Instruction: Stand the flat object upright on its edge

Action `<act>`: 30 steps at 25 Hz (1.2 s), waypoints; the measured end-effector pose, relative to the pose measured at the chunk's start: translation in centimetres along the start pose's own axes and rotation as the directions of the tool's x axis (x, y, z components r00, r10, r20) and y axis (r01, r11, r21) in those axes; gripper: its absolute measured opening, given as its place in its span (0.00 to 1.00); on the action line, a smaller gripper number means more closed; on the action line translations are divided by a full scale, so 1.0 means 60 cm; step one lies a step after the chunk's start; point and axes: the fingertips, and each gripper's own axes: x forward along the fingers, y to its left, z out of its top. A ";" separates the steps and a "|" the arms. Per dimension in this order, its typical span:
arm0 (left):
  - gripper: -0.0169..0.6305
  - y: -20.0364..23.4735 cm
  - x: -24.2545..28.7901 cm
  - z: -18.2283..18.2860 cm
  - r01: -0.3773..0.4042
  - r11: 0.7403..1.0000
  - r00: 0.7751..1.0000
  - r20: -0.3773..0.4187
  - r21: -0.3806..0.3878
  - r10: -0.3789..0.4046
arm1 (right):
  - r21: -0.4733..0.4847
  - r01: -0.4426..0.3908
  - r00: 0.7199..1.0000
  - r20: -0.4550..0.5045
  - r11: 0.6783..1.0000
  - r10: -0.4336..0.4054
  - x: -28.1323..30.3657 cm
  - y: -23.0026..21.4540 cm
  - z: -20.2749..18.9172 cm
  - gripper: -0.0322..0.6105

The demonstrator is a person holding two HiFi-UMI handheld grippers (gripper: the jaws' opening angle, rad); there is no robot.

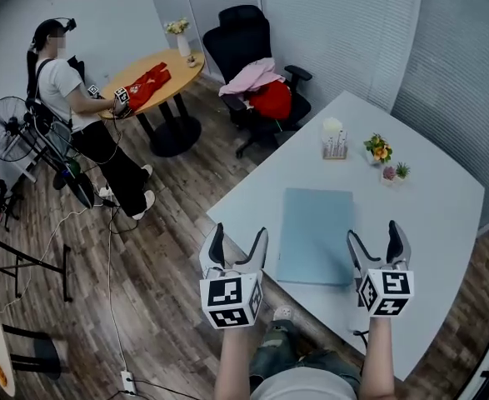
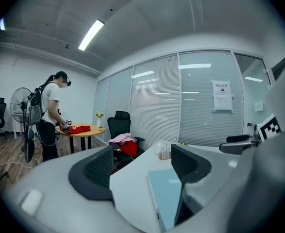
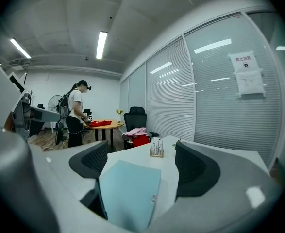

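One blue folder (image 1: 315, 234) lies flat; left hand-held gripper (image 1: 240, 233) and right hand-held gripper (image 1: 374, 233) gape empty.

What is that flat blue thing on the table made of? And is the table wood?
The flat blue thing looks like thin plastic or stiff card, maybe a folder: pale, matte, thin-edged. I cannot tell which. The table top looks like smooth white laminate or painted board, slightly shiny, with no wood grain showing.

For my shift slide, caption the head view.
Open left gripper and right gripper flank the folder lying flat on the table.
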 end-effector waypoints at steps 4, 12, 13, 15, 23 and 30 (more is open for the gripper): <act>0.58 0.007 0.052 -0.005 0.042 0.999 0.999 -0.024 0.000 -0.042 | 0.000 0.032 0.999 -0.024 0.999 -0.032 0.038 -0.008 -0.005 0.75; 0.58 0.012 0.134 -0.022 0.114 0.993 0.991 -0.078 0.015 -0.113 | -0.018 0.062 0.993 -0.098 0.998 -0.064 0.093 -0.025 -0.027 0.75; 0.58 0.013 0.140 -0.026 0.117 0.993 0.990 -0.085 0.013 -0.115 | -0.023 0.065 0.992 -0.110 0.998 -0.068 0.099 -0.028 -0.032 0.75; 0.58 0.017 0.151 -0.034 0.120 0.993 0.988 -0.101 0.006 -0.119 | -0.025 0.071 0.988 -0.135 0.997 -0.074 0.109 -0.035 -0.042 0.75; 0.58 0.010 0.171 -0.089 0.137 0.990 0.973 -0.185 -0.013 -0.137 | 0.010 0.063 0.977 -0.205 0.998 -0.060 0.135 -0.054 -0.078 0.75; 0.58 -0.027 0.188 -0.137 0.169 0.984 0.953 -0.246 -0.049 -0.176 | 0.078 0.027 0.962 -0.274 0.997 -0.005 0.167 -0.071 -0.110 0.76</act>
